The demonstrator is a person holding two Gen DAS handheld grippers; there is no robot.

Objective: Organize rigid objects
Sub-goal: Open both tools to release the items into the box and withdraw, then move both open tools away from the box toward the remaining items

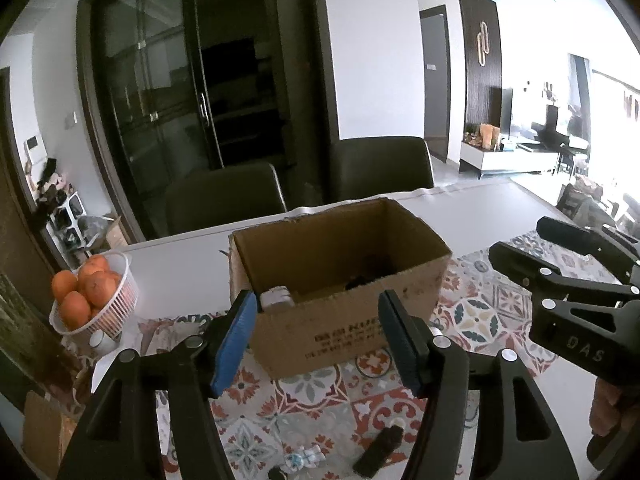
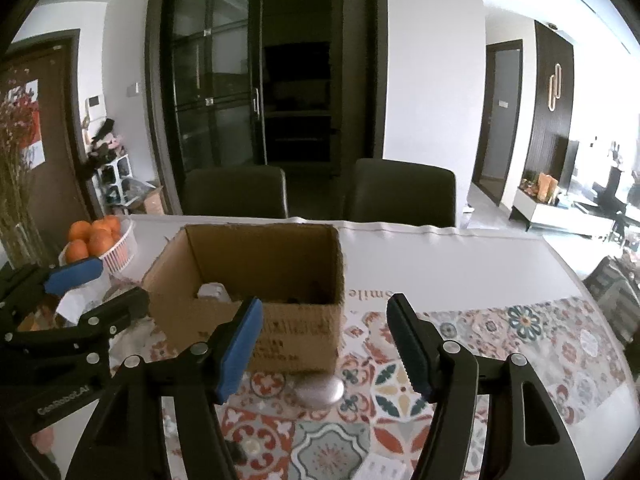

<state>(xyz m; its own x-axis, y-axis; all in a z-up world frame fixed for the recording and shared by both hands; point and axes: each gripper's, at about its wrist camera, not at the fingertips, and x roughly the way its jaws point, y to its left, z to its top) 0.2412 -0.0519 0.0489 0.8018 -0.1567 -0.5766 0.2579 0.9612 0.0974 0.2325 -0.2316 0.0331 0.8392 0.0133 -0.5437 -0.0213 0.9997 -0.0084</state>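
Cardboard box point(image 1: 336, 280) sits mid-frame on the patterned tabletop point(image 1: 476, 312), some items already inside. Both claws, left claw point(image 1: 320, 340) and right claw point(image 2: 326, 344), hang partly open and empty. Next, lower squarely over the silver oval point(image 2: 320, 392) at lower centre before closing.

Two dark chairs point(image 2: 236, 192) are standing side by side at the far edge of the table point(image 2: 460, 264), and behind them a tall dark cabinet with glass doors point(image 2: 212, 92) is filling the gap between white walls point(image 2: 432, 80). To the right of the cabinet a dark doorway point(image 2: 498, 116) is opening beside a dark wall panel point(image 2: 554, 92), and beyond it daylight is flooding a living area with a low white sideboard point(image 2: 552, 216). To the cabinet's left a small white shelf unit point(image 2: 114, 184) is standing against the wall beside a brown door point(image 2: 56, 128).
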